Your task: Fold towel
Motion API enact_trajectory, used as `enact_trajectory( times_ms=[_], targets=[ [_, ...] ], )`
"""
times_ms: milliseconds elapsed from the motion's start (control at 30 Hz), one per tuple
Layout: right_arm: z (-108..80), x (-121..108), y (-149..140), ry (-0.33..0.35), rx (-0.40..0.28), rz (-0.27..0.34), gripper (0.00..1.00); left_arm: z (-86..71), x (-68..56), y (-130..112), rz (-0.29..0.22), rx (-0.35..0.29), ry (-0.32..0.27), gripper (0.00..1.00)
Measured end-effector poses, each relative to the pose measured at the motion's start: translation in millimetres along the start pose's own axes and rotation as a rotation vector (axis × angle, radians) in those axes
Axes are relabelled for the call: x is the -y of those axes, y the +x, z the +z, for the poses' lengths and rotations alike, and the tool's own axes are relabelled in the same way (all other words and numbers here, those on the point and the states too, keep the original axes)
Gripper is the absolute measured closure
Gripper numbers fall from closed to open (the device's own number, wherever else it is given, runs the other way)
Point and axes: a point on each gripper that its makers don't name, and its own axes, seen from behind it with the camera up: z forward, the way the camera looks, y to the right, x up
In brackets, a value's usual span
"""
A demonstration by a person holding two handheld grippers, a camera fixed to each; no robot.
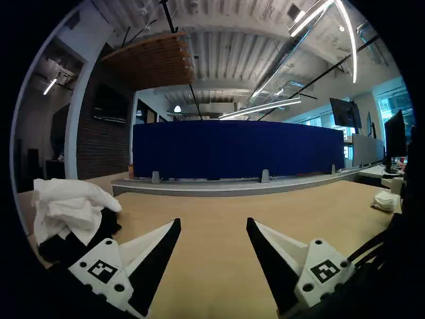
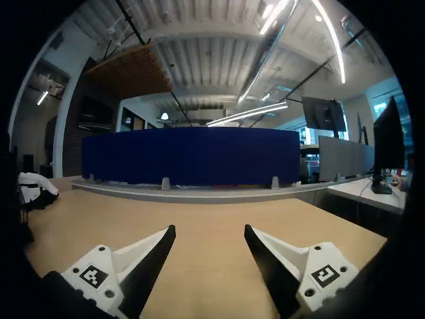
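A crumpled white towel (image 1: 71, 207) lies in a heap on something black at the left edge of the wooden table (image 1: 223, 212). My left gripper (image 1: 213, 227) hovers low over the table to the right of that heap, open, with nothing between its fingers. In the right gripper view the same white towel (image 2: 34, 186) shows far off at the left edge. My right gripper (image 2: 210, 233) is open above bare wood (image 2: 212, 218), holding nothing.
A blue divider panel (image 1: 234, 149) on a grey rail runs along the table's far edge. A small white crumpled cloth (image 1: 385, 201) sits at the right end of the table. Monitors (image 2: 388, 143) stand on a neighbouring desk to the right.
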Motion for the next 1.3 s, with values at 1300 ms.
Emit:
enact_trajectory(
  times_ms=[1300],
  targets=[
    [0.1,-2.8,0.5,-0.010,0.001,-0.001,0.00,-0.9,4.6,-0.2,0.000,0.001,0.027,0.08]
  ],
)
